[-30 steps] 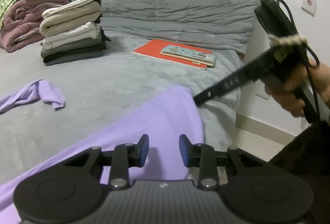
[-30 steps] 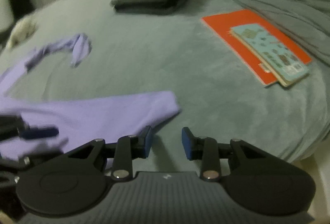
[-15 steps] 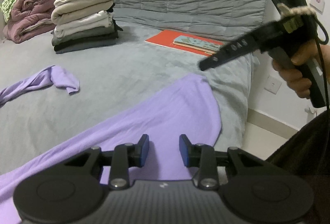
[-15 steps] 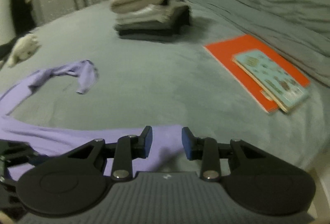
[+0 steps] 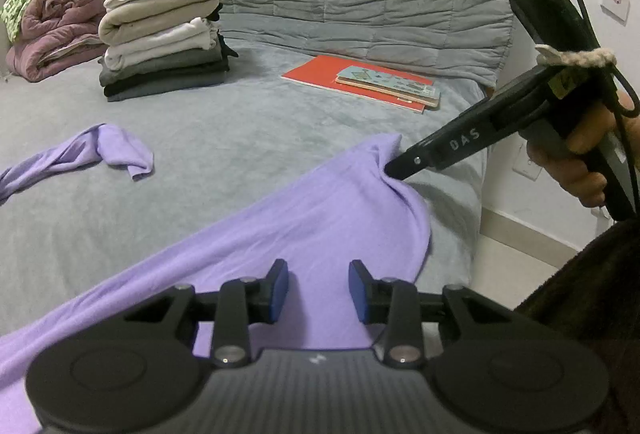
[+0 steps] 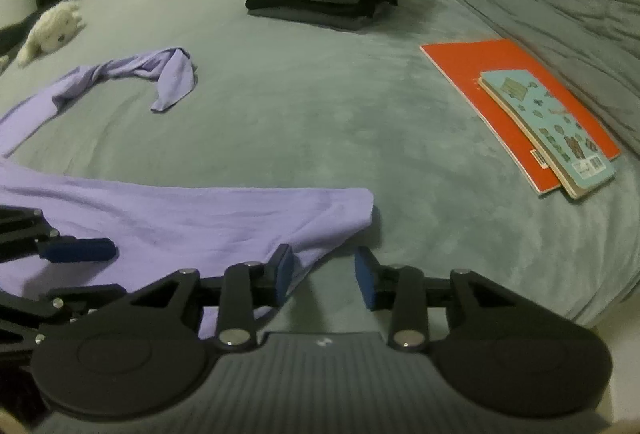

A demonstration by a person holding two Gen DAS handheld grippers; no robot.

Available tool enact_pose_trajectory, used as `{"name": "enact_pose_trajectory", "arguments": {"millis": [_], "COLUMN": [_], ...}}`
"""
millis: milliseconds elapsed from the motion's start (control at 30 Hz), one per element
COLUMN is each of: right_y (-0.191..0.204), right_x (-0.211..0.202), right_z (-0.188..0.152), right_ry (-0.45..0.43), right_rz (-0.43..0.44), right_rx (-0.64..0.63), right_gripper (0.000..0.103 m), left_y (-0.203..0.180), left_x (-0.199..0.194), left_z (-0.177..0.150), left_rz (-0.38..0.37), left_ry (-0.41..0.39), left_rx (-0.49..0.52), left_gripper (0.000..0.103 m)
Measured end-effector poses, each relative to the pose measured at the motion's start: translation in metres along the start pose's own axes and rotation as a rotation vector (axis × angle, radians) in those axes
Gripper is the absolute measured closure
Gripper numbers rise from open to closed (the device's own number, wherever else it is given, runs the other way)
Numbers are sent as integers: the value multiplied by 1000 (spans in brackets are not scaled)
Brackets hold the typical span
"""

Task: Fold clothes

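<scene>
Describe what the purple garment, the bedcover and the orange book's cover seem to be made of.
Purple garment: thin matte knit, probably cotton jersey; it drapes in soft creases. Bedcover: plush, velvety fabric, likely fleece or velour; shading varies like brushed nap. Orange book: smooth card or paper cover, flat with crisp edges.

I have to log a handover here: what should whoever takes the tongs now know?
Left tongs: open, over the purple shirt, gripping nothing.
Right tongs: open, jaws just widened, at the shirt's corner; only one pad meets cloth.
Shirt lies spread at the near edge of the bed, one sleeve twisted.
Done: folded stack at the back.
Left: fold this shirt, add it to the stack.
</scene>
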State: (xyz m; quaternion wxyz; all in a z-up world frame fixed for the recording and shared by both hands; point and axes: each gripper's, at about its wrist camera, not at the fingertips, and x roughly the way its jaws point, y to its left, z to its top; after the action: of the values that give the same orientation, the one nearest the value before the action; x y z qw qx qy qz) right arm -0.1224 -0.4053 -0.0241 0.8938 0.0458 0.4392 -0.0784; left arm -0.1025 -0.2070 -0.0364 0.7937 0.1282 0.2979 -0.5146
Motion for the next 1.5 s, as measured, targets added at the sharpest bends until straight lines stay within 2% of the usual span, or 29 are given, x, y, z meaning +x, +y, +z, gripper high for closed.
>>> {"name": "enact_pose_trajectory", "arguments": {"millis": [200,233,267,300,800,833,933,967,1100,1133,1167,1267,1500], "right_y": [4,4,3,3,2,2,2,-3,-24,-27,-28,-33,-41], "right_x": [12,13,14,13,-21,-22,-24,-26,-32,-32,-32,-33,-36], "right_z": [0,0,1,2,-4,-4,-5,-4,0,0,-1,-6,-34], "right_ry": [9,9,8,8,49,53,56,52,32,28,24,10,-82], "right_rz": [19,19,28,35,-131,-151,-286,-290,-221,-205,-184,-120,-10], "right_rx": [-1,3,10,19,-8,-15,-65,-51,57,78,97,149,319], "right_gripper": [67,79,97,99,100,100,97,95,83,74,71,71,72], "left_y": [1,1,1,1,2,1,0,0,1,3,5,10,1], "left_x": [2,2,2,2,-1,-2,-3,-3,-4,-5,-5,0,36], "left_z": [1,1,1,0,-1,-1,-1,-1,0,1,4,16,62], "left_rz": [-4,-5,-6,-6,-17,-15,-12,-12,-14,-20,-27,-38,-83], "left_ry": [2,3,4,5,26,28,33,34,29,24,21,18,63], "left_rx": [-7,-6,-6,-5,15,20,32,34,27,16,2,-33,-11], "left_gripper": [68,68,68,68,67,67,67,67,67,67,67,67,67]}}
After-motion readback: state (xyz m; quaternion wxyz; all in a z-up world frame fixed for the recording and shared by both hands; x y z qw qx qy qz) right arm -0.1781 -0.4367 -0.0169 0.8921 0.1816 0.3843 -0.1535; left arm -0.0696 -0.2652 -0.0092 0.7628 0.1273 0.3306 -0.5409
